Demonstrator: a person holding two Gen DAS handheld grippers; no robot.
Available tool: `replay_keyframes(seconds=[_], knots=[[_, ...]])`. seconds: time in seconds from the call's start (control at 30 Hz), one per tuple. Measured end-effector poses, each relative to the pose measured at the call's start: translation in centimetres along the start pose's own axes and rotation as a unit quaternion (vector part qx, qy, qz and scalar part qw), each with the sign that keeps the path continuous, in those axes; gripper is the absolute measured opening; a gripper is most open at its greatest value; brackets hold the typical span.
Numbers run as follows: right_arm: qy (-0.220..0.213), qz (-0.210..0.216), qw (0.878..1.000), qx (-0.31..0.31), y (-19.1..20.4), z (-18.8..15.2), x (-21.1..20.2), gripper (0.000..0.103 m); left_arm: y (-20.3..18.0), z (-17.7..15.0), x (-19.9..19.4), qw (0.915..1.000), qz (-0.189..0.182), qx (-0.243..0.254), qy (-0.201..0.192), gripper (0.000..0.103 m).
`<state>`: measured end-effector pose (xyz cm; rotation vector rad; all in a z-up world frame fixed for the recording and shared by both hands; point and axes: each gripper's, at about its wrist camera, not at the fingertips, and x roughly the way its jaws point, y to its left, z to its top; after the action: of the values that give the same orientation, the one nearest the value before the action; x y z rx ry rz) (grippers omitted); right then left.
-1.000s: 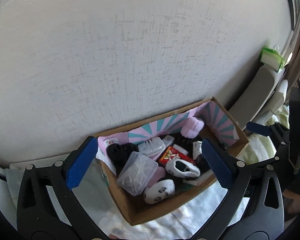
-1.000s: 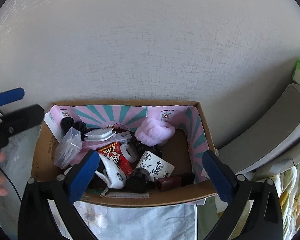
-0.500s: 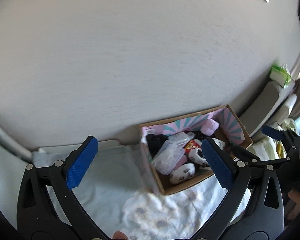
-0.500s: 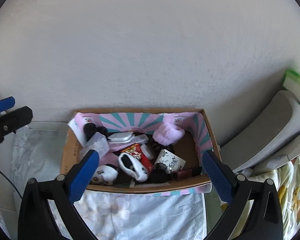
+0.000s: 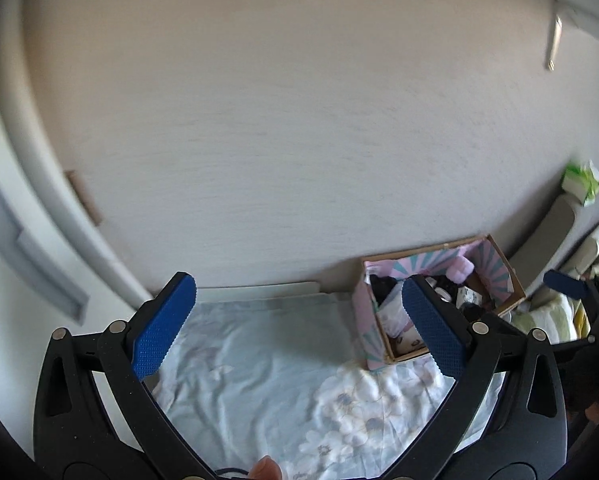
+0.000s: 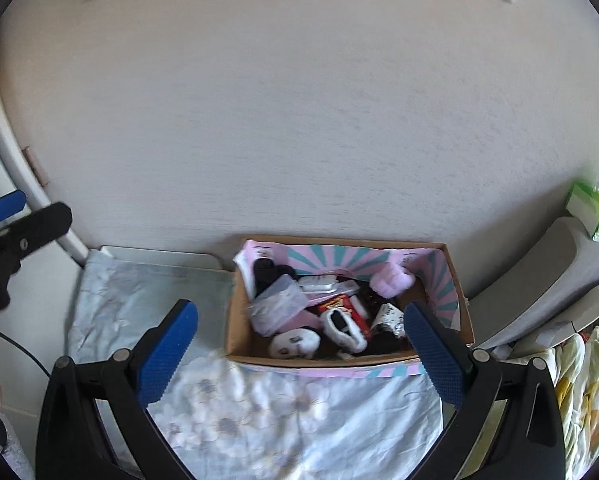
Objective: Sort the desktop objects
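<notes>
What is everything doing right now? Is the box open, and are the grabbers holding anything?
cardboard box: open on top, full of small things, upright on the cloth.
clear plastic case: lid shut, lying tilted in the box.
floral cloth: spread out, wrinkled.
left gripper: jaws wide apart, empty.
right gripper: jaws wide apart, empty.

Brown cardboard box (image 6: 235,332) has a pink and teal sunburst lining, the cloth (image 6: 299,408) is pale blue with white flowers, and the pads (image 6: 167,354) are bright blue.
</notes>
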<state>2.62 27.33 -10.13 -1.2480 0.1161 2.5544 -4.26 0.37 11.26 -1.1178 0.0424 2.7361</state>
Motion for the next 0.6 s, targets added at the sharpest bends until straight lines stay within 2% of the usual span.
replay_keyframes(seconds=[0.27,0.5,0.6], knots=[[-0.003,0.011,1.000,-0.010,2.3,-0.1,-2.7,0.103,2.8,-0.3,-4.0,0.9991,0.041,-0.008,-0.006,0.103],[-0.007,0.022,1.000,0.004,2.9,-0.2,-4.7,0.103,3.5,-1.2,-6.9,0.9980,0.058,-0.012,-0.023,0.103],[-0.011,0.021,1.000,0.006,3.1,-0.5,-5.2,0.103,3.6,-1.8,-7.3,0.9981,0.054,-0.020,-0.022,0.103]])
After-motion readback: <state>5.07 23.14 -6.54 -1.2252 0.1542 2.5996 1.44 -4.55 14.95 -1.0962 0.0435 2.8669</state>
